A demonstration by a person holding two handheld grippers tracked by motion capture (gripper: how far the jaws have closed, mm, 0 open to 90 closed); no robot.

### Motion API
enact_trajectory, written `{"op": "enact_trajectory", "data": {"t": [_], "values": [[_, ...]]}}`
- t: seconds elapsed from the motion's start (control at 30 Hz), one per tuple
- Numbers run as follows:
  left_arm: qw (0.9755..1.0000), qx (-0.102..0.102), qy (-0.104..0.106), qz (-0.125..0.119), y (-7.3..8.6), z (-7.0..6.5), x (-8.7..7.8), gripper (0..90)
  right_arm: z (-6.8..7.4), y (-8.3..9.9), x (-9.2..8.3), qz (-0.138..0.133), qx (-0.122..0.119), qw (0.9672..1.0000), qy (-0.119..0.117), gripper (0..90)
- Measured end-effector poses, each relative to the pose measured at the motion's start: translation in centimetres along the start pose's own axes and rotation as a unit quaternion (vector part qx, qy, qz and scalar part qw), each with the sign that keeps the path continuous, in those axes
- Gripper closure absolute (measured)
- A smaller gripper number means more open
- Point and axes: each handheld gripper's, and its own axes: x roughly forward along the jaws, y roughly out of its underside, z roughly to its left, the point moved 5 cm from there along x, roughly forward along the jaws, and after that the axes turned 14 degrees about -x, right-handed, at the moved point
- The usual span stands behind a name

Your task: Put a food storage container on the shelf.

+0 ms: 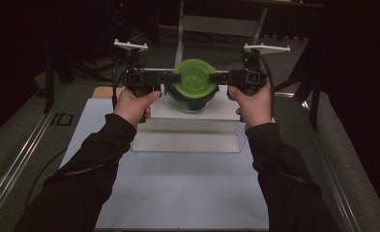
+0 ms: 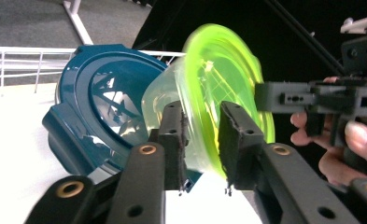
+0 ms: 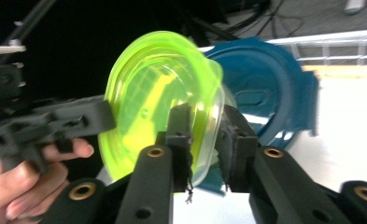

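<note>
A clear tub with a bright green lid (image 1: 195, 77) stands on top of a tub with a dark blue lid (image 1: 192, 105) on a white raised board (image 1: 187, 133). My left gripper (image 1: 175, 77) comes at the green lid from the left, my right gripper (image 1: 221, 77) from the right, both held level. In the left gripper view the green lid's rim (image 2: 218, 70) lies between the jaws of my left gripper (image 2: 202, 154), which stand slightly off it; the blue lid (image 2: 92, 93) is behind. In the right gripper view my right gripper (image 3: 207, 140) likewise straddles the rim (image 3: 148, 93), open.
The board lies on a white mat (image 1: 178, 193) that covers the table. A white rail (image 2: 13, 60) runs behind the tubs. Dark stands and a white frame (image 1: 216, 24) rise at the back. Grey floor with metal tracks (image 1: 13, 159) flanks the table.
</note>
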Motion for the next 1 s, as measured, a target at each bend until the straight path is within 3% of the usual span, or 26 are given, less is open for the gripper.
{"op": "enact_trajectory", "data": {"t": [0.13, 0.3, 0.43, 0.63, 0.8, 0.9, 0.93, 1.0], "values": [[0.9999, 0.009, -0.007, -0.010, -0.1, -0.1, 0.4, 62.3, -0.5, -0.2, 0.2, -0.002, 0.002, 1.0000, 0.000, 65.6], [0.9995, 0.011, -0.010, -0.029, -0.5, 0.0, 0.7, 54.2, -0.1, -0.4, 0.3, -0.005, -0.021, 0.9998, 0.001, 51.7], [0.9992, 0.015, -0.004, -0.037, -0.6, -0.1, 0.6, 47.9, -0.1, -0.6, 0.0, -0.015, -0.035, 0.9993, 0.006, 46.1], [0.9995, 0.010, -0.008, -0.029, -0.6, 0.4, 0.6, 42.8, 0.1, -0.7, -0.7, -0.025, -0.053, 0.9982, 0.011, 43.0], [0.9994, 0.004, -0.004, -0.034, -0.4, 0.7, 0.2, 38.7, 0.8, 0.2, -1.0, -0.026, -0.058, 0.9980, -0.007, 42.5], [0.9991, 0.010, 0.001, -0.042, -0.4, 0.6, -0.2, 33.1, 1.0, 0.7, -1.0, -0.026, -0.062, 0.9977, -0.012, 42.2], [0.9988, 0.020, 0.012, -0.043, -0.3, 0.5, -0.6, 33.1, 1.1, 0.9, -0.9, -0.026, -0.063, 0.9976, -0.017, 42.1], [0.9979, 0.029, 0.012, -0.056, -0.3, 0.4, -1.1, 29.7, 1.7, 1.8, -1.0, -0.024, -0.077, 0.9965, -0.021, 42.3]]}}
